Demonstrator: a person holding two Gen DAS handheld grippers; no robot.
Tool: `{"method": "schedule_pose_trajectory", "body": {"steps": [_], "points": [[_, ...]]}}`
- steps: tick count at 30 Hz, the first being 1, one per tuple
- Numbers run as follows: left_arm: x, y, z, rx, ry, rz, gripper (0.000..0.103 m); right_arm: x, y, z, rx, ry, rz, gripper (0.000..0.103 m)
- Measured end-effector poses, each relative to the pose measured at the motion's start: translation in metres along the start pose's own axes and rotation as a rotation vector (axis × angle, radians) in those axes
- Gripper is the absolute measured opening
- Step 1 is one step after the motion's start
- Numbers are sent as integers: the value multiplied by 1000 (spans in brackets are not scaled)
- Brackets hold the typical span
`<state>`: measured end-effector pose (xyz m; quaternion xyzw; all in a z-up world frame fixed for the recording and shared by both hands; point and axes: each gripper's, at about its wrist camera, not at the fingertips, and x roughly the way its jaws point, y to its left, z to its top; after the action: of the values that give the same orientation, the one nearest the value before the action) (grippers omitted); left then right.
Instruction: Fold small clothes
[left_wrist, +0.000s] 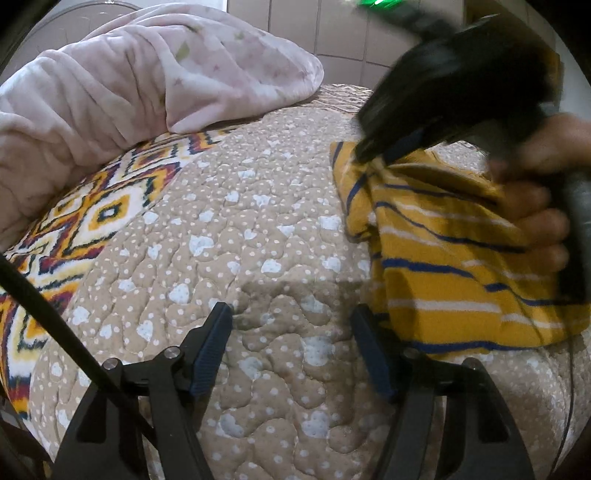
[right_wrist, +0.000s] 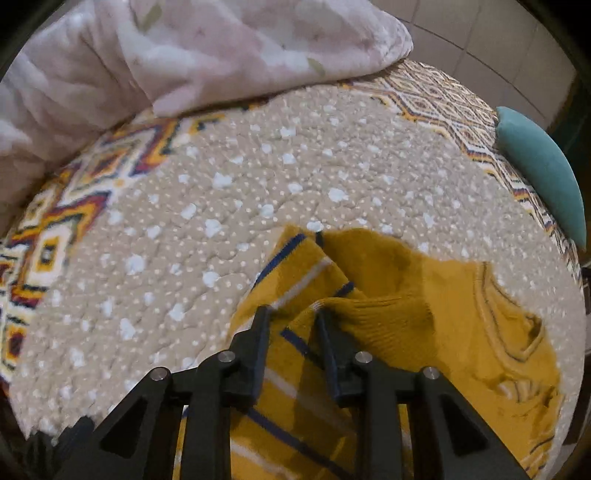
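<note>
A small mustard-yellow garment (left_wrist: 450, 258) with blue and white stripes lies on the quilted bed cover at the right of the left wrist view. My left gripper (left_wrist: 291, 328) is open and empty, low over the bare quilt just left of the garment. My right gripper (left_wrist: 373, 155) shows in the left wrist view, blurred, held by a hand, with a raised fold of the garment in its tips. In the right wrist view my right gripper (right_wrist: 293, 314) has its fingers close together on a fold of the garment (right_wrist: 424, 314), whose neckline lies to the right.
The beige dotted quilt (left_wrist: 240, 229) covers the bed, with a zigzag patterned cover (left_wrist: 74, 229) at the left. A heaped pink blanket (left_wrist: 129, 85) lies at the back left. A teal cushion (right_wrist: 543, 173) sits at the right edge. A tiled wall is behind.
</note>
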<state>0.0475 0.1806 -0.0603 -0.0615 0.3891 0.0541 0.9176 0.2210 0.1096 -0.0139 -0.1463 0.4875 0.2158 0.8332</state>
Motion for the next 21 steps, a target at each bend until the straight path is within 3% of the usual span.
{"method": "schedule_pose_trajectory", "body": {"steps": [5, 11, 12, 13, 17, 21], "points": [[0, -1, 1, 5, 3, 7, 67, -65, -63, -30, 113, -85, 43, 35], [1, -1, 0, 6, 4, 9, 67, -102, -185, -95, 306, -70, -119, 36], [1, -1, 0, 6, 4, 9, 67, -103, -203, -107, 334, -52, -144, 41], [1, -2, 1, 7, 5, 11, 67, -103, -214, -114, 347, -39, -163, 49], [0, -2, 1, 12, 8, 18, 67, -92, -239, -137, 307, -7, -288, 61], [0, -2, 1, 13, 9, 20, 67, -72, -244, -140, 255, 3, -259, 63]]}}
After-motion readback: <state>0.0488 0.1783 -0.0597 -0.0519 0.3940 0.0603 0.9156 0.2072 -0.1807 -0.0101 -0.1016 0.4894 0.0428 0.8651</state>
